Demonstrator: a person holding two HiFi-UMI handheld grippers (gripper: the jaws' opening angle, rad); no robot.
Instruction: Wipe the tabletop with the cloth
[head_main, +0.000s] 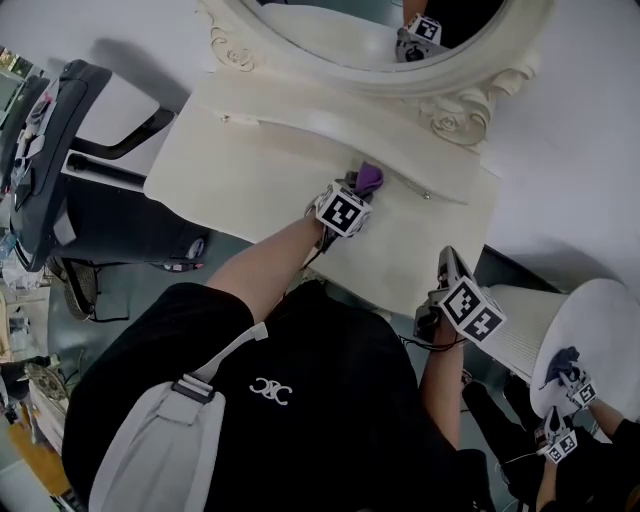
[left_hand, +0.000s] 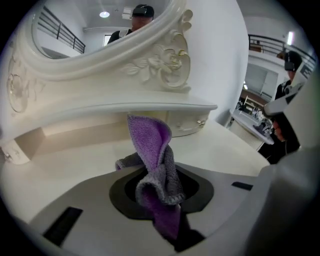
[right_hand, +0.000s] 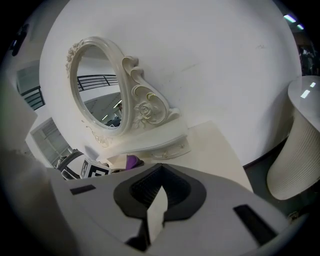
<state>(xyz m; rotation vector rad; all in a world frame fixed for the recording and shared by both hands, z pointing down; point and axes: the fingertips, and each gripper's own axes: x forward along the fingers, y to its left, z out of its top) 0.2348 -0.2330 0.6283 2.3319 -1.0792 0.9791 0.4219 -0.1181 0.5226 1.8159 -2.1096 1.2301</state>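
Grips cloth (left_hand: 152, 160) in left gripper (left_hand: 160, 197), jaws clamped on it, at far side of tabletop (head_main: 250, 175) by mirror (head_main: 450, 110). Holds right gripper (right_hand: 156, 207) closed, empty, near right. Looks mid-wipe; next calls for pressing cloth flat and sweeping.

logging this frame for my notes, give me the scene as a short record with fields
surface: cream dressing table tabletop, oval mirror behind it
cloth: purple, bunched, over the tabletop near the back shelf
left gripper: fingers shut on the cloth
right gripper: fingers together, nothing between them, held beside the table's near corner
contact of cloth with tabletop: cannot tell
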